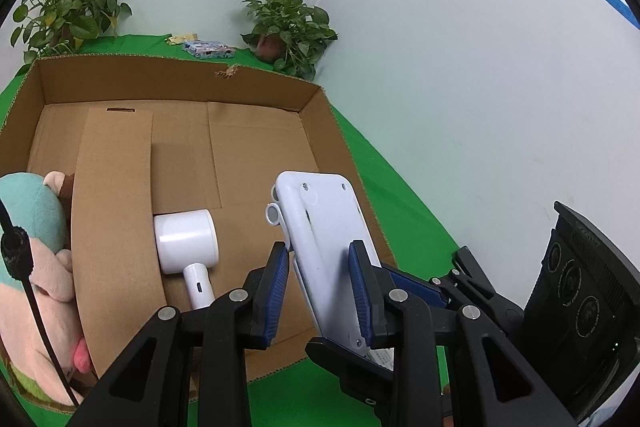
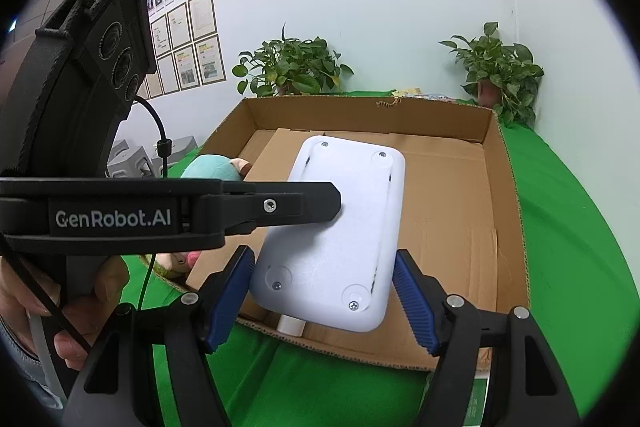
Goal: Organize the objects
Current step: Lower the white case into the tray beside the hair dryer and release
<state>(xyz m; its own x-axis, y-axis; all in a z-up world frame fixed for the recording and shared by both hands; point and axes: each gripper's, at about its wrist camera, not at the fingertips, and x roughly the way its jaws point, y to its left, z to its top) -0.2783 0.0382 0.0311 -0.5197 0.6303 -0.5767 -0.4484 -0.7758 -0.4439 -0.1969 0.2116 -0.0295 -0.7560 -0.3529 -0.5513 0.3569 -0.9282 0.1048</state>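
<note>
My left gripper (image 1: 322,291) is shut on a flat white plastic device (image 1: 324,227), held underside up above the right part of an open cardboard box (image 1: 120,67). In the right wrist view the same device (image 2: 336,239) hangs between my right gripper's (image 2: 324,299) open blue pads (image 2: 230,293), which stand apart from its sides. The left gripper's black finger (image 2: 280,205) presses on the device from the left. A white hair dryer (image 1: 188,243) lies on the box floor. A plush toy (image 1: 32,259) sits in the box's left corner.
The box stands on a green cloth (image 2: 568,227). Two potted plants (image 1: 68,11) (image 1: 288,27) stand behind it against the white wall. A patterned packet (image 1: 208,49) lies between the plants. A loose cardboard sheet (image 1: 116,219) lies in the box.
</note>
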